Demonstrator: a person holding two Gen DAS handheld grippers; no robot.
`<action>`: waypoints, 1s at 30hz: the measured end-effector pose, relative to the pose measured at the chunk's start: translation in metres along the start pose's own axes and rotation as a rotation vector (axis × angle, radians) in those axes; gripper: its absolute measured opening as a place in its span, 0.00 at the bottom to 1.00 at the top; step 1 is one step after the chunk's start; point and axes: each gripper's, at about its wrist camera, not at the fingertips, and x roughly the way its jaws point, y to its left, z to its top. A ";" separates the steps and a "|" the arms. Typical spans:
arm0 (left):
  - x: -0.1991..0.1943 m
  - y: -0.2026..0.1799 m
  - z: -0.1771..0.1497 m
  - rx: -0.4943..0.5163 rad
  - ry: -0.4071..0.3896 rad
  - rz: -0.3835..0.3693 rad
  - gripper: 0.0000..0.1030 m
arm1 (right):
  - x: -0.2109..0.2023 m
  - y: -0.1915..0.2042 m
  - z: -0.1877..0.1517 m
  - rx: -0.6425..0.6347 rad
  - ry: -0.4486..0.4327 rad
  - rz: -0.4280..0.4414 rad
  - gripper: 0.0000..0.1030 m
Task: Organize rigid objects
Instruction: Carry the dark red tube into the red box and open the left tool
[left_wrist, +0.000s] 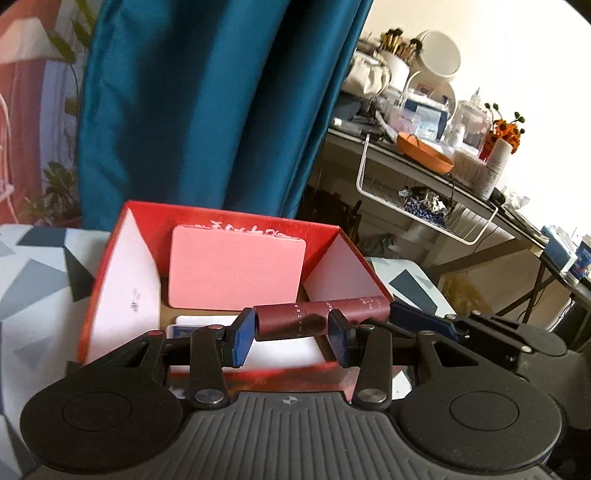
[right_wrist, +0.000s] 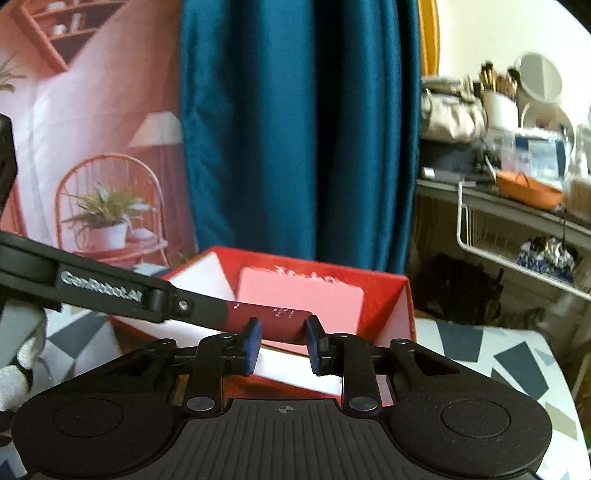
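Left wrist view: the table (left_wrist: 33, 258) with its grey-and-white triangle pattern is carrying a red box (left_wrist: 110, 273) near its far edge, in front of a teal curtain (left_wrist: 207, 103). Inside the box a pink card (left_wrist: 236, 269) is leaning against the back wall, with white pieces lying on the floor of the box in front of it. The left gripper (left_wrist: 291, 334) is holding a dark red tube (left_wrist: 321, 314) crosswise above the front of the box, its jaws clenched on the tube's left half. To the right, the right gripper (left_wrist: 424, 317) is reaching in to the tube's other end. Further right, a cluttered side desk (left_wrist: 436, 162) is standing against the wall.

Right wrist view: the left gripper's arm (right_wrist: 99, 291) is coming in from the left edge to the dark red tube (right_wrist: 280, 321). The right gripper (right_wrist: 282, 345) is framing the tube's right end, jaws just either side of it; I cannot tell whether the pads are pressing on it. The red box (right_wrist: 384, 291) is sitting behind, and the patterned table (right_wrist: 509, 362) is stretching to its right edge.
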 end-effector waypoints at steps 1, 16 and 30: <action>0.007 0.000 0.002 -0.006 0.013 -0.001 0.44 | 0.007 -0.005 0.000 0.009 0.015 -0.002 0.23; 0.086 0.009 -0.004 -0.055 0.179 0.026 0.44 | 0.074 -0.044 -0.019 0.112 0.198 -0.003 0.23; 0.103 0.021 -0.006 -0.114 0.210 0.026 0.43 | 0.085 -0.044 -0.021 0.107 0.214 -0.001 0.23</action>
